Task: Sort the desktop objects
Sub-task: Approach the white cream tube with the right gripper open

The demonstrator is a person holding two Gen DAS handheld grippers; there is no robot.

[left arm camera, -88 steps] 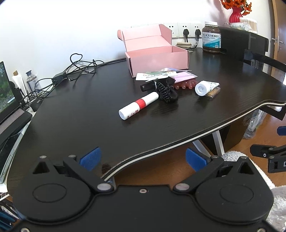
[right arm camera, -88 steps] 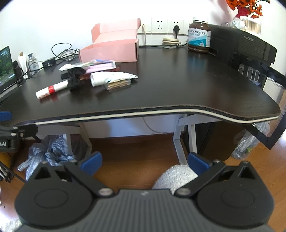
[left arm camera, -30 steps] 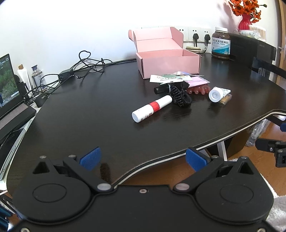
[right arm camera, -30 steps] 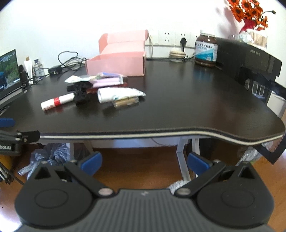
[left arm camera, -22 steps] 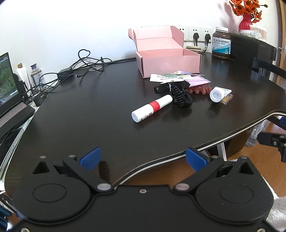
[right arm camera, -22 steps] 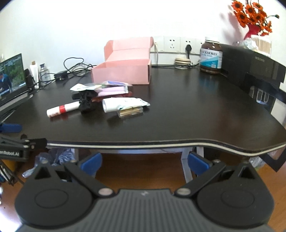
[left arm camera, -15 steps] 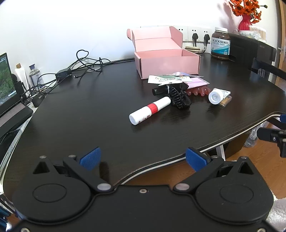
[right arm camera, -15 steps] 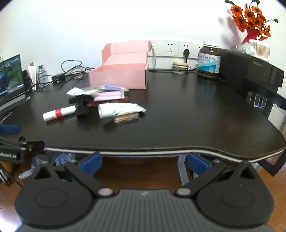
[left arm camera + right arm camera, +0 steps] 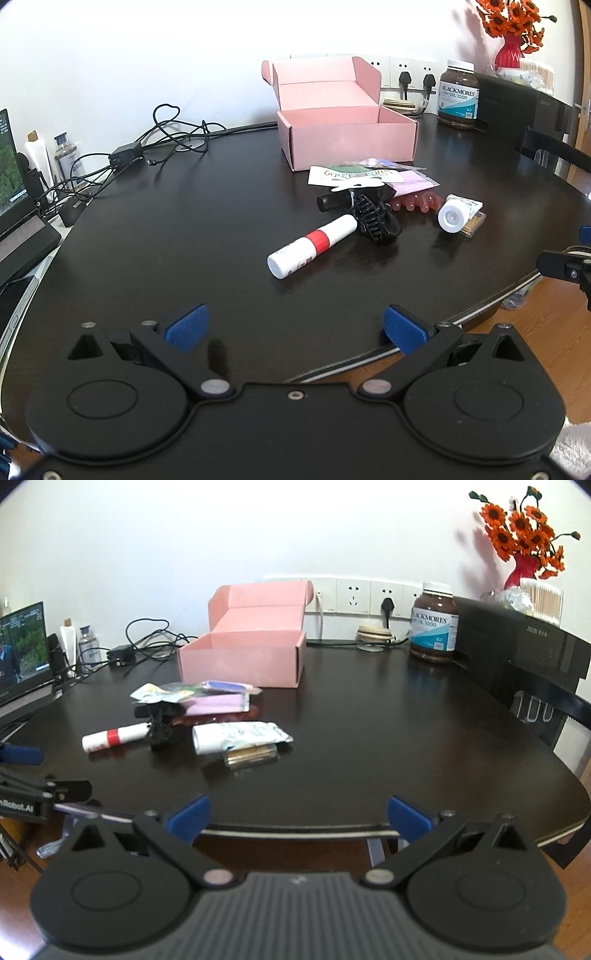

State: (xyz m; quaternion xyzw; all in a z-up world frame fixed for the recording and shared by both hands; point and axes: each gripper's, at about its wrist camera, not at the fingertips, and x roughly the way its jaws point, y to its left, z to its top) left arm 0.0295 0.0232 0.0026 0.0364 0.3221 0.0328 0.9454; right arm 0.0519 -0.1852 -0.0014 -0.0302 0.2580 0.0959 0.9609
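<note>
An open pink box (image 9: 347,136) (image 9: 243,657) stands at the back of the black desk (image 9: 184,229) (image 9: 406,746). In front of it lie a white tube with a red band (image 9: 312,245) (image 9: 114,737), a black hair claw (image 9: 375,218) (image 9: 160,727), a black stick (image 9: 332,201), flat packets (image 9: 354,175) (image 9: 218,698), a white squeeze tube (image 9: 456,216) (image 9: 236,736) and a small clear case (image 9: 251,756). My left gripper (image 9: 295,325) is open and empty over the desk's near edge. My right gripper (image 9: 299,814) is open and empty at the desk's front edge.
Tangled cables and a charger (image 9: 125,155) lie at the back left beside a monitor (image 9: 7,158) and small bottles (image 9: 64,155). A brown supplement jar (image 9: 458,96) (image 9: 434,624), a black box (image 9: 517,653) and a red vase of orange flowers (image 9: 524,546) stand at the right.
Both grippers have risen and moved forward toward the desk; the objects appear nearer and the desk top fills more of both views. Nothing on the desk has moved.
</note>
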